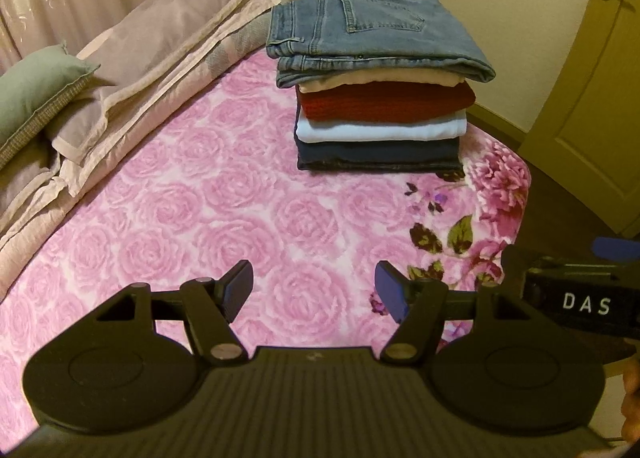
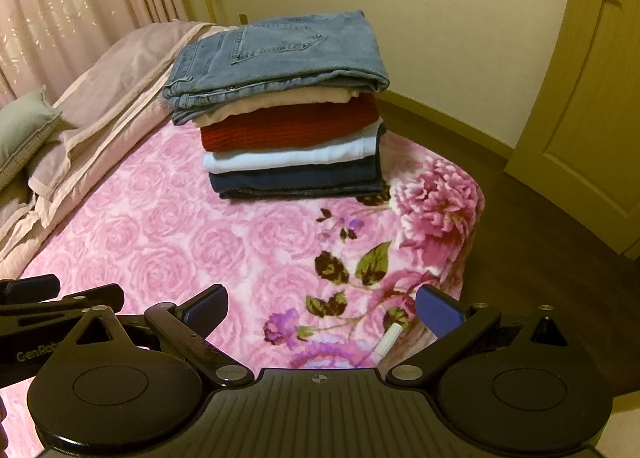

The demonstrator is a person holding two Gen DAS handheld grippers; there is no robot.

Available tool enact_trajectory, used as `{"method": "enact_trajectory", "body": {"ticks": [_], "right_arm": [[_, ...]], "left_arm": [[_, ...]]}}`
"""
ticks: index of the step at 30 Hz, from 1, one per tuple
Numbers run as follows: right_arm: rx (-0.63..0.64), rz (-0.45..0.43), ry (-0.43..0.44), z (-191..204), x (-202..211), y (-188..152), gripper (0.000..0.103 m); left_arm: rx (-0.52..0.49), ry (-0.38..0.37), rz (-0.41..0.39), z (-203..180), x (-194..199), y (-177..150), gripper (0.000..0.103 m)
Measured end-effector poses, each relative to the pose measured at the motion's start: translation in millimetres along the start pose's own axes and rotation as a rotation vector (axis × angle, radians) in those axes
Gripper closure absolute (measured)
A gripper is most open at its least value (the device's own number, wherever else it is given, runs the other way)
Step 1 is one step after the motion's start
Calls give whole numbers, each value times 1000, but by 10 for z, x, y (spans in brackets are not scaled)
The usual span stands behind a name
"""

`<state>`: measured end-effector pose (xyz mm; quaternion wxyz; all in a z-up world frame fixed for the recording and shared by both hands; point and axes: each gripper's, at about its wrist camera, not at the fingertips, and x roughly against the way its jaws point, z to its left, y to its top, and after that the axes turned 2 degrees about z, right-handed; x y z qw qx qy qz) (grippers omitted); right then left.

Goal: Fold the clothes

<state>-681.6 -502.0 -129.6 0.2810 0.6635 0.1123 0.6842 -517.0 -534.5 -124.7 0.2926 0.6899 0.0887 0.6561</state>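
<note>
Left wrist: denim jeans (image 1: 376,30) atop squared folded stack (image 1: 380,126), plush rose blanket (image 1: 224,226)

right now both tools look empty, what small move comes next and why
Probably pull both back and stop: the left tool and right tool are open over bare pink blanket, and the stack of folded clothes looks finished, with nothing unfolded in view.
</note>
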Motion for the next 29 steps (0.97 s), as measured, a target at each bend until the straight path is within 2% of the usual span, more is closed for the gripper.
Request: {"method": "enact_trajectory", "body": {"ticks": [17, 29], "right_arm": [[12, 11, 23, -145, -126, 155, 1], [-4, -15, 21, -350, -33, 234, 1]], "left_arm": [[28, 28, 10, -91, -118, 81, 39], [10, 38, -103, -278, 16, 191, 39]]}}
